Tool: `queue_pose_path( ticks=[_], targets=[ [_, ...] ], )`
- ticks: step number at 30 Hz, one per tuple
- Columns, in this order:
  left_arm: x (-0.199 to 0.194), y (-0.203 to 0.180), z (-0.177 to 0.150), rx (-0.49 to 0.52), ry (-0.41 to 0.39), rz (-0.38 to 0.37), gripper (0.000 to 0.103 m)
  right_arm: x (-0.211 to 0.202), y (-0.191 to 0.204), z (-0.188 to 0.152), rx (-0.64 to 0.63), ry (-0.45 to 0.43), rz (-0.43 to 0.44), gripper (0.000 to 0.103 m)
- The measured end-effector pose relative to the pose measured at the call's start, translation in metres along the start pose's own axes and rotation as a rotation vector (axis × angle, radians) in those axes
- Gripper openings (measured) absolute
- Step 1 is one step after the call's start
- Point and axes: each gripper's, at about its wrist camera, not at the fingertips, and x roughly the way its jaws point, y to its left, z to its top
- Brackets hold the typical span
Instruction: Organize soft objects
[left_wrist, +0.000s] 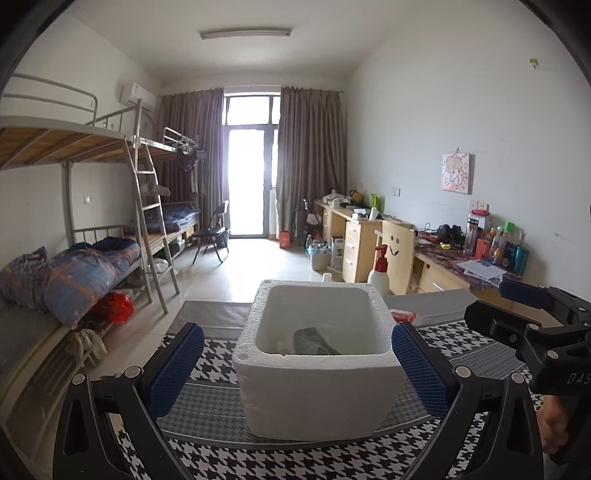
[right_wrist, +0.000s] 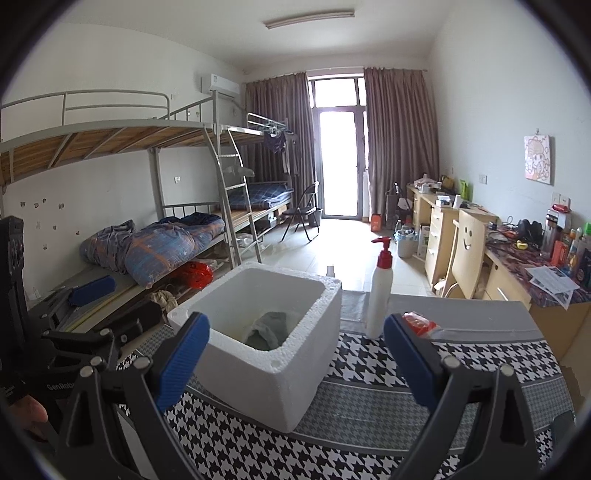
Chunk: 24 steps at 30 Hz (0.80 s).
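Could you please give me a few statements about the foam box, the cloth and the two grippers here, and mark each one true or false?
1. A grey cloth lies inside the white foam box. True.
2. The right gripper has its jaws shut on the cloth. False: its jaws stand wide open with nothing gripped.
3. A white pump bottle with a red top stands upright on the table beside the box. True.
4. The foam box has a lid on it. False: its top is open and the inside shows.
5. The left gripper holds the pump bottle. False: its jaws are open to either side of the box and hold nothing.
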Motion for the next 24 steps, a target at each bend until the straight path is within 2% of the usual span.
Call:
queue_pose_path(
  ticks=[11,24],
  targets=[
    [-0.017,-0.01,-0.014,0.003,-0.028,-0.034,0.102,-0.017,-0.002,-0.016,0.023,-0.029,-0.006,0.097],
    [-0.027,-0.016,-0.024,-0.012,-0.068,-0.024,0.102,-0.035,-0.003,-0.035,0.0,-0.081,-0.044,0.097]
  ],
)
